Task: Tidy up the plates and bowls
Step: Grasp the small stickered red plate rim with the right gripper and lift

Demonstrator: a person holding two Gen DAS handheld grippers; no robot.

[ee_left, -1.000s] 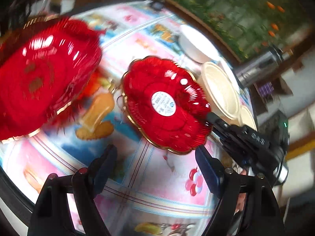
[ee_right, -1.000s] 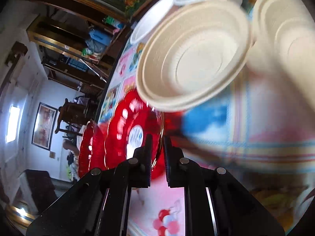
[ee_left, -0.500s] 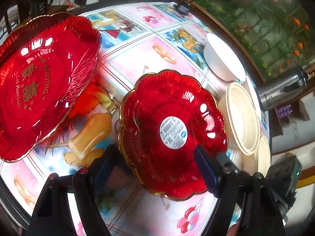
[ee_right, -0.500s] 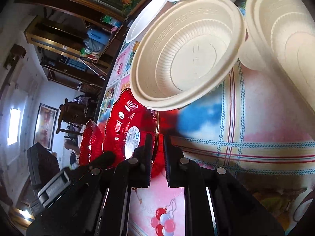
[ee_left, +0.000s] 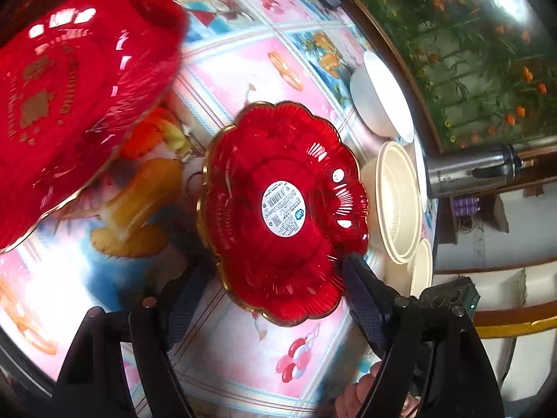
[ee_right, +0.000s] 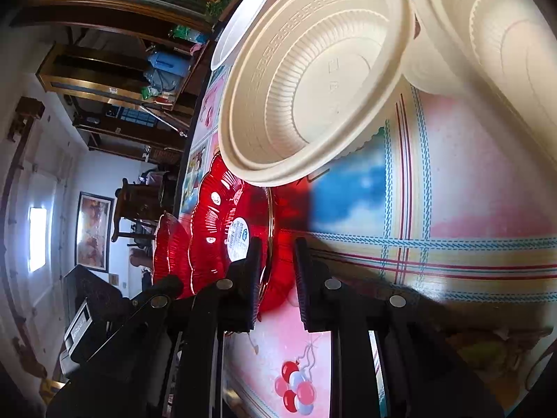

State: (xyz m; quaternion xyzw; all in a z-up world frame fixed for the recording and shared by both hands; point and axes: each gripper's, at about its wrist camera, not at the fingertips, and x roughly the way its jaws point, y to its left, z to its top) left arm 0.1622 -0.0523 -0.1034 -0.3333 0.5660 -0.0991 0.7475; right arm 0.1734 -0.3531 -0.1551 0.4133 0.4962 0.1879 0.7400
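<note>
Right tool (ee_right: 275,268) had its jaws only a little apart, and they'd just been opening; the gold rim of the scalloped red plate (ee_right: 222,233) sat in the gap between the two fingers, and from the right wrist view I couldn't really tell if the pads were pressing on it or had let go. That plate (ee_left: 283,209) was lying upside down on the desk (ee_left: 243,59), round white barcode sticker (ee_left: 283,213) facing up, roughly in the middle of the flowery, picture-covered cloth. Left tool (ee_left: 268,296) was spread wide, fingers hanging on either side of the plate's near edge, not clamped on anything as far as I could see. A bigger red tray (ee_left: 76,94) with gold lettering filled the upper left of the left wrist view, blurry, so I couldn't say whether it rested on the desk or above it. Toward the far side of the desk sat the cream bowls: one ribbed cream bowl (ee_right: 313,69) just beside the red plate, another cream bowl (ee_right: 494,45) right next to it, and a white bowl (ee_left: 379,97) further along the edge. A steel flask (ee_left: 470,170) lay past the desk's edge near those bowls.
</note>
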